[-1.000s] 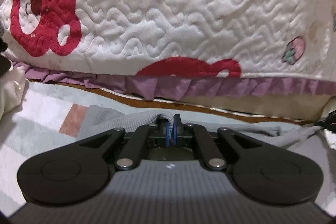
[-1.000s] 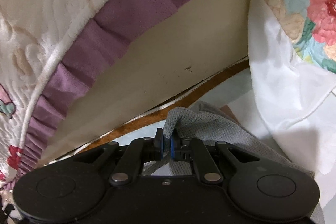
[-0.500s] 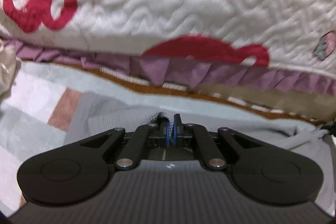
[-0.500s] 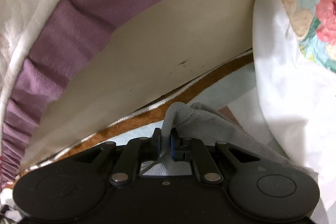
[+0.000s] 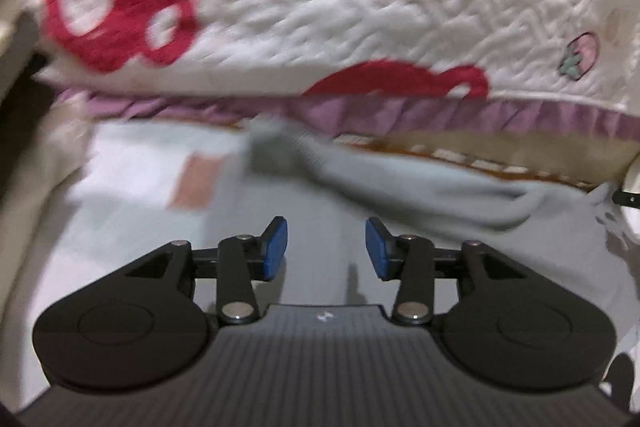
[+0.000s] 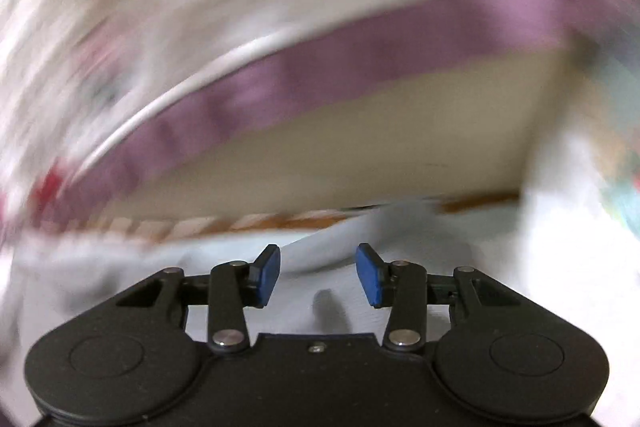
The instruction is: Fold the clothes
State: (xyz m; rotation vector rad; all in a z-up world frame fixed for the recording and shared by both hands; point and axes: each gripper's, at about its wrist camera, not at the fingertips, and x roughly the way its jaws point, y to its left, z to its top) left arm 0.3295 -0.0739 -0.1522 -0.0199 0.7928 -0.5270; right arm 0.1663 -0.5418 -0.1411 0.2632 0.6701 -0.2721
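Observation:
A grey knit garment (image 5: 400, 187) lies spread on the pale patterned sheet, its far edge bunched in a fold ahead of my left gripper (image 5: 326, 247). That gripper's jaws are opening, blue pads apart, and no cloth is between them. In the right wrist view the same grey garment (image 6: 360, 239) lies flat under and ahead of my right gripper (image 6: 318, 271). Its jaws are opening too, with nothing pinched between the blue pads. Both views are blurred by motion.
A quilted white blanket (image 5: 360, 7) with red bear prints and a purple ruffle (image 5: 440, 115) hangs just behind the garment. A beige panel (image 6: 380, 147) and a brown-trimmed edge (image 6: 280, 223) lie beneath it. White and floral fabric (image 6: 580, 207) sits at the right.
Both grippers were shut on the grey garment's edge and have let it go. The cloth has dropped flat, and both grippers have drawn back from the blanket; the right one has rolled.

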